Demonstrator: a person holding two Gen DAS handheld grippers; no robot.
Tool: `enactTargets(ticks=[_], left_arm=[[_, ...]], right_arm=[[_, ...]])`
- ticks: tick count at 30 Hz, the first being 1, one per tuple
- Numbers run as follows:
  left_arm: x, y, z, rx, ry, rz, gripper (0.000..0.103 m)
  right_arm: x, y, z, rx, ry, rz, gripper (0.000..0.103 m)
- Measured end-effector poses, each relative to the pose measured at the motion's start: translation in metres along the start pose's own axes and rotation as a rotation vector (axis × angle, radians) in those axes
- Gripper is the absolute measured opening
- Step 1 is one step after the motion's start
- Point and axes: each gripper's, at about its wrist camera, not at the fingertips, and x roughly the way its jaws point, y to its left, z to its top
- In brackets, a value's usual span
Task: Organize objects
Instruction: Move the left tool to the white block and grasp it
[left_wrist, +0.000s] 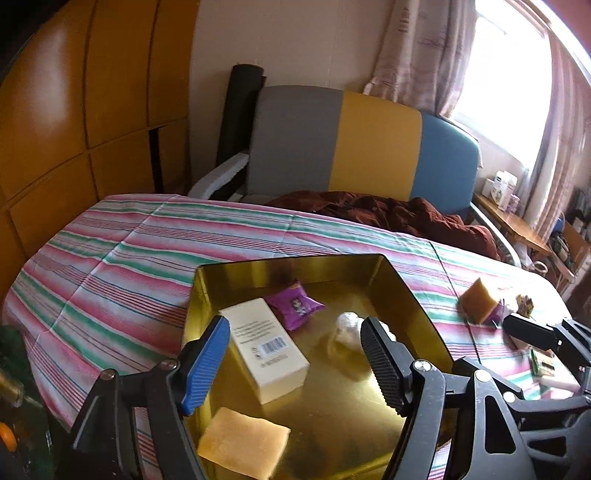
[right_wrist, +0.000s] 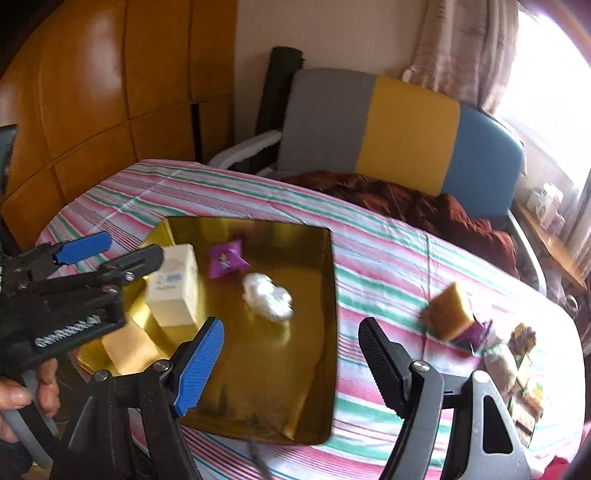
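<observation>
Nearest, the left gripper (left_wrist: 295, 363) hangs spread and empty over the gold tray (left_wrist: 402, 291), above the cream box (left_wrist: 266, 350). The right gripper (right_wrist: 291, 363) gapes empty above the tray's right edge. Farther right, a sponge (right_wrist: 452, 310) lies on the striped worktop (right_wrist: 388, 258).

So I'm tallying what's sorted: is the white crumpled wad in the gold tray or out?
In. The white wad lies on the gold tray floor, inside its walls.
</observation>
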Motion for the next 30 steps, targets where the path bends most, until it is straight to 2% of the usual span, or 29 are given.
enactTargets(ticks=[6,10,15,17,25,30], left_arm=[[0.006,-0.031,-0.006,0.064,0.034,-0.085,0.078],[0.011,-0.061,-0.012,0.121,0.063,-0.155,0.083],[0.014,-0.098,-0.02,0.188,0.094,-0.246,0.095],[0.015,-0.111,-0.022,0.207,0.109,-0.273,0.097],[0.025,-0.154,-0.036,0.281,0.188,-0.364,0.097],[0.026,-0.169,-0.042,0.305,0.207,-0.4,0.097]], right_arm=[[0.005,-0.052,-0.022,0.114,0.059,-0.051,0.088],[0.001,-0.091,-0.037,0.201,0.072,-0.092,0.1],[-0.007,-0.139,-0.054,0.3,0.09,-0.147,0.1],[-0.014,-0.16,-0.064,0.34,0.099,-0.172,0.1],[-0.053,-0.243,-0.096,0.489,0.12,-0.258,0.1],[-0.069,-0.302,-0.114,0.608,0.188,-0.326,0.1]])
